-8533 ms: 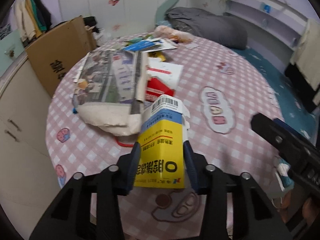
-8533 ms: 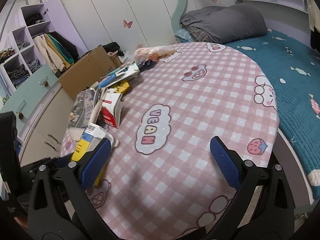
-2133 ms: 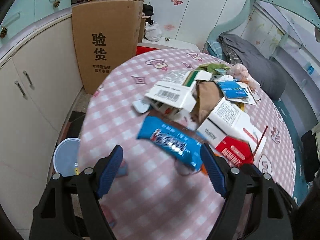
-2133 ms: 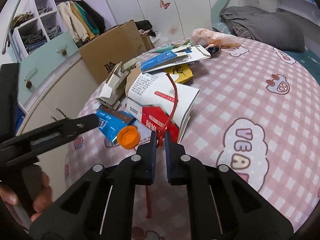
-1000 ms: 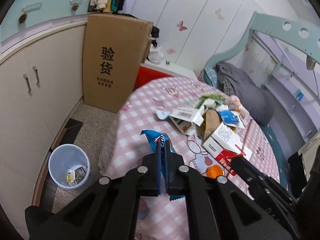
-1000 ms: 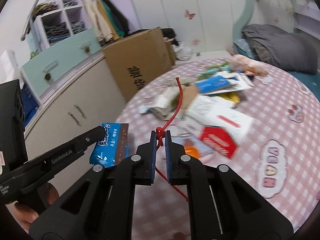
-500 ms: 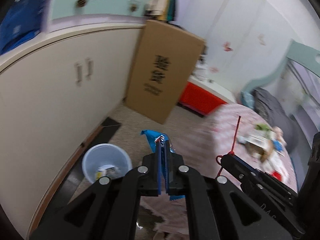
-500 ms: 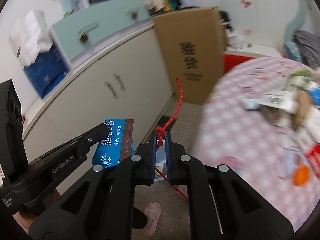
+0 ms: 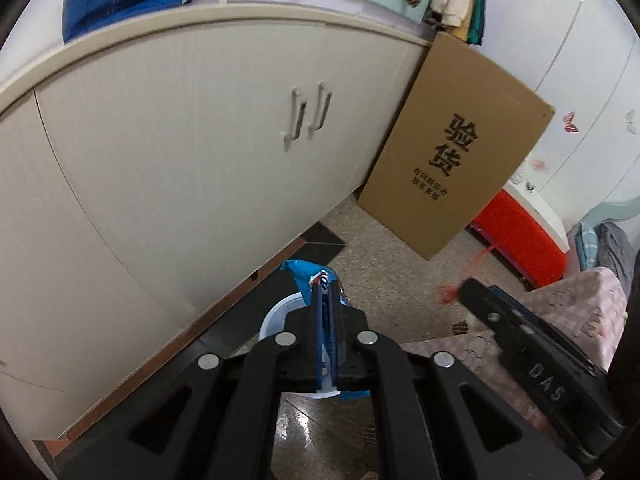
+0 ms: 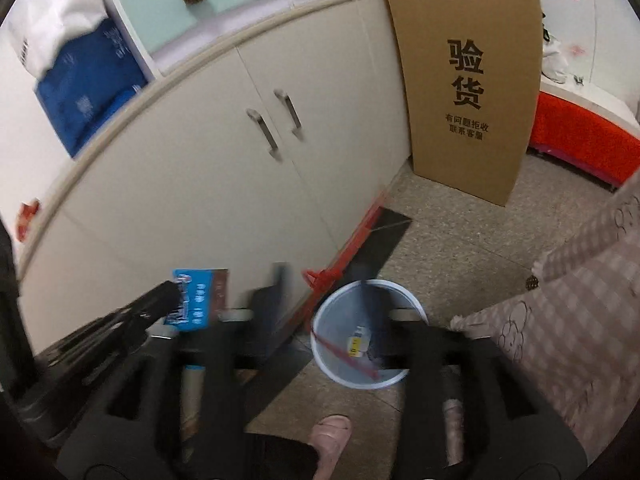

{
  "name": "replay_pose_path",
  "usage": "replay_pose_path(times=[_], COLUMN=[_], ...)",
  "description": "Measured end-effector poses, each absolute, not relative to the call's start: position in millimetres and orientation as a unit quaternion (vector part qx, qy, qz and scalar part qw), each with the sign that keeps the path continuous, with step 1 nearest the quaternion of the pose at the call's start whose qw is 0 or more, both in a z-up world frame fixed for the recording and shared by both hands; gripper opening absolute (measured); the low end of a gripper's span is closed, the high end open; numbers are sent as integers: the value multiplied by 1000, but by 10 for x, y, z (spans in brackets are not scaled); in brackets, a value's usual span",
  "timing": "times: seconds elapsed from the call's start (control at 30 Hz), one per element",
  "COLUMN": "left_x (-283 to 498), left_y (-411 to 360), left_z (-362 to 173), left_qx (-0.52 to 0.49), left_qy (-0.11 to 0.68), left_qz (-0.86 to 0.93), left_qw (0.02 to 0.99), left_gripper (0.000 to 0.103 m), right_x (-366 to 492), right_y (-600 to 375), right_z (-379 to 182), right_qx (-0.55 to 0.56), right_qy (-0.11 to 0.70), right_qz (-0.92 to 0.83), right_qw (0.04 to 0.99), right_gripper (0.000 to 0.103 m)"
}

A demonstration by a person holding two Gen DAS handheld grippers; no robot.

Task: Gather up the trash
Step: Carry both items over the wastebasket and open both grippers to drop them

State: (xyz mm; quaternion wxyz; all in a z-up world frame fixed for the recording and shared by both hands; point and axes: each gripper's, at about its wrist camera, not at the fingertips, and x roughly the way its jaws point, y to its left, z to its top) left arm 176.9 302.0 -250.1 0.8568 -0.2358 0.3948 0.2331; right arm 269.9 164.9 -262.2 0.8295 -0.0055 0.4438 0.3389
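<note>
My left gripper [image 9: 326,304] is shut on a blue snack wrapper [image 9: 308,276], held above the white trash bin [image 9: 276,316] on the floor. The wrapper also shows in the right wrist view [image 10: 196,300], at the left gripper's tip. My right gripper [image 10: 324,304] is open, its fingers [image 10: 276,284] blurred and spread wide over the bin [image 10: 332,320]. A red string [image 10: 344,354] falls into the bin, across its rim. A yellow box [image 10: 356,344] lies inside the bin.
Beige cabinet doors [image 9: 180,152] stand right behind the bin. A tall cardboard box [image 10: 468,80] leans against the cabinet. The pink checked tablecloth [image 10: 560,320] hangs at right. A foot in a pink slipper [image 10: 332,436] stands by the bin. A red box [image 10: 580,136] is farther back.
Both grippers swung from the table down to the bin on the floor. My right gripper has opened and let go of the red string, which drops into the bin. The left still holds the wrapper.
</note>
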Motion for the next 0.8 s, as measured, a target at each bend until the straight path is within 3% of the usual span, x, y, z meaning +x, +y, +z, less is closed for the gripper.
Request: replay_pose_path(times=[0.37, 0.8], left_x=[1875, 1984], left_y=[2917, 2675], left_z=[-2657, -2530], left_qx=[-231, -210], left_qy=[415, 410], left_qz=[224, 212], left_qw=[851, 862], left_gripper=[3, 3], right_x=[2559, 2474], right_y=[1413, 1000], right_z=[-2667, -2390], right_qx=[10, 45], right_qy=[449, 392], right_qz=[314, 291], right_qw=[836, 872], right_gripper=[58, 60])
